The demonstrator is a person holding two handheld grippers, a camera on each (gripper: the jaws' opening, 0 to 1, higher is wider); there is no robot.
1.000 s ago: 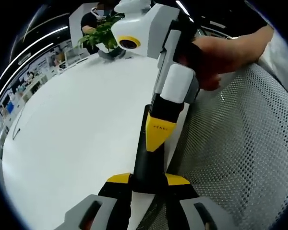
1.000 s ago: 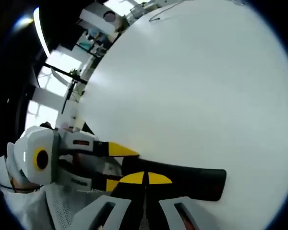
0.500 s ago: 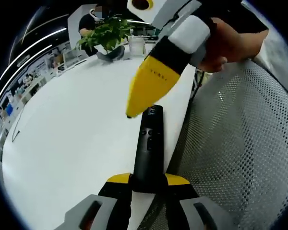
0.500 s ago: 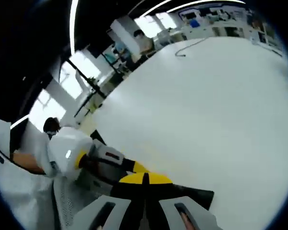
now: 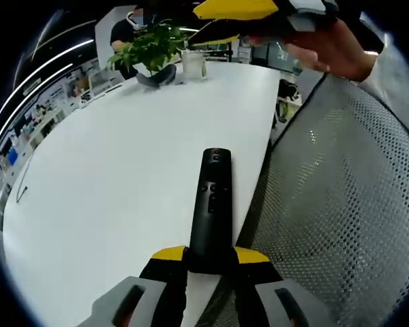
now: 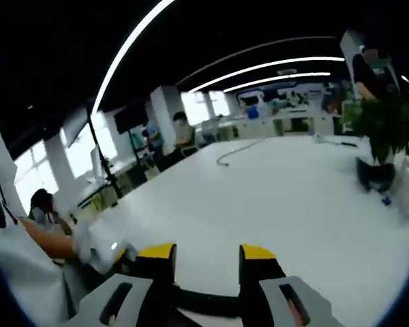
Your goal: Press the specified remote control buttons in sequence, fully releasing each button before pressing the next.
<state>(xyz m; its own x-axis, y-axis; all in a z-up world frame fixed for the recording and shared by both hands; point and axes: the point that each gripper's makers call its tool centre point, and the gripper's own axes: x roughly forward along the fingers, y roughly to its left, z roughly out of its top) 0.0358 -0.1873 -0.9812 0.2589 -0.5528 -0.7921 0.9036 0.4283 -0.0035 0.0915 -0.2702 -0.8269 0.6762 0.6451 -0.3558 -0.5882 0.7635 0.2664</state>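
A black remote control (image 5: pixel 212 204) lies lengthwise near the right edge of the white table (image 5: pixel 109 170), buttons facing up. My left gripper (image 5: pixel 211 256) is shut on its near end, yellow tips on either side. My right gripper (image 5: pixel 221 24) hangs high above the remote's far end, held by a hand (image 5: pixel 337 51), well clear of the buttons. In the right gripper view my right gripper (image 6: pixel 207 253) stands open with nothing between its fingers. The remote (image 6: pixel 204 300) shows there as a dark strip low down, with the left gripper's white body (image 6: pixel 99 248) beside it.
A potted plant (image 5: pixel 150 48) and a glass (image 5: pixel 194 65) stand at the table's far end. A grey mesh chair (image 5: pixel 341 204) sits close against the table's right edge. A cable (image 6: pixel 232 151) lies on the table further out. People sit in the background.
My right gripper has lifted off the remote, risen high above it and opened its jaws. The remote's buttons are now uncovered. The left gripper and remote have not moved.
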